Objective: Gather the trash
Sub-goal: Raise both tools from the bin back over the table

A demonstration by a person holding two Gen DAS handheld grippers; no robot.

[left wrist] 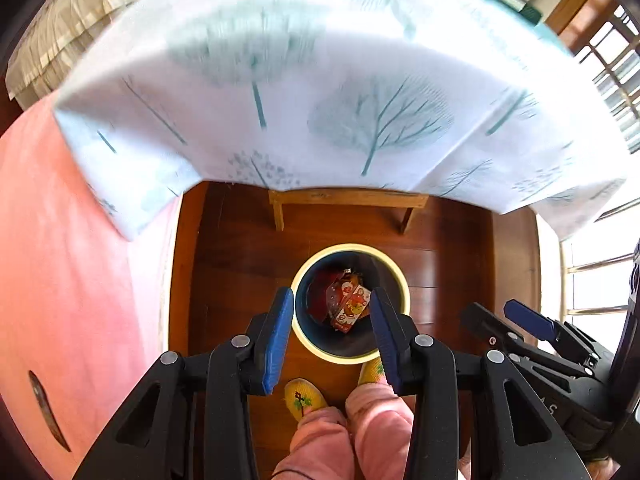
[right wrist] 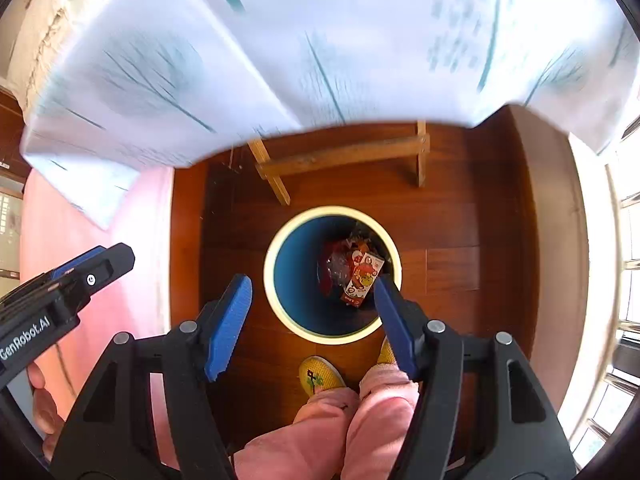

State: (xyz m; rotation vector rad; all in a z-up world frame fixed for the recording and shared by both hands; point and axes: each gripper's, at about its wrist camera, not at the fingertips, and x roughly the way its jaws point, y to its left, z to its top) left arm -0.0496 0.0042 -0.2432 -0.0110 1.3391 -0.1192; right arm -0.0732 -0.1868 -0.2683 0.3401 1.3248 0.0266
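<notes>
Looking straight down from both wrist cameras: wooden floor (left wrist: 240,264) with a round trash bin (left wrist: 394,276) standing on it, cream rim, dark blue inside.

Left tool (left wrist: 330,307): jaws parted at a moderate width, nothing between the blue pads (left wrist: 278,332). It hangs above the bin, its tips framing the bin mouth in the left wrist view.

Right tool (right wrist: 312,295): jaws parted somewhat wider, likewise empty. Also above the bin; its right pad overlaps the bin rim in the right wrist view. Each tool shows at the edge of the other's camera, side by side.

Trash (right wrist: 362,278): lies at the bottom of the bin, toward one side. One piece is a small carton with a red and yellow cartoon print; darker red wrappers and a clear crinkled piece lie beside it.

Counter (left wrist: 304,92): covered with a white cloth printed with teal trees; its edge hangs beyond the bin. A low wooden frame (right wrist: 344,156) stands on the floor under it.

Person: pink trouser legs (right wrist: 340,424) and yellow slippers (right wrist: 320,374), just beside the bin. A pink bed surface (left wrist: 60,280) lies at left.
</notes>
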